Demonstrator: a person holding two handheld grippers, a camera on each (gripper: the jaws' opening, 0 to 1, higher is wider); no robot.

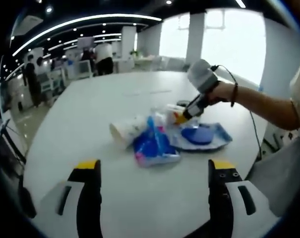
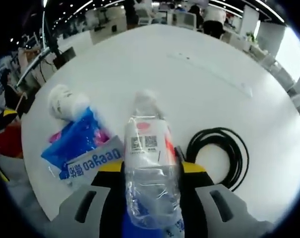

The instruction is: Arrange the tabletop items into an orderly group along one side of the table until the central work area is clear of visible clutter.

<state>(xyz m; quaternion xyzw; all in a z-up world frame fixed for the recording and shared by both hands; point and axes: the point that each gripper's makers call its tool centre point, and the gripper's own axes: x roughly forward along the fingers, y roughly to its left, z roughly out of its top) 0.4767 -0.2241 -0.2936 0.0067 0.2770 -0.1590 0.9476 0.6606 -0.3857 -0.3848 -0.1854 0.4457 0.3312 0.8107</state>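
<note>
Clamping a clear plastic bottle, the right hand-held gripper contrasts with the wide-open, empty left one.

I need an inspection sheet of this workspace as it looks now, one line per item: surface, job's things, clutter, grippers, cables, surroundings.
Surface: white table, mostly bare; the items sit in one cluster.
Job's things: clear plastic bottle with a coded label, lying between the right gripper's jaws; blue packet; white roll beside the packet; blue tray under the bottle.
Clutter: nothing seen apart from the cluster.
Grippers: right gripper shut on the bottle, held by a hand; left gripper open, above bare table.
Cables: black cable coil on the table right of the bottle.
Surroundings: open office with desks, ceiling light strips, people standing far behind.
</note>
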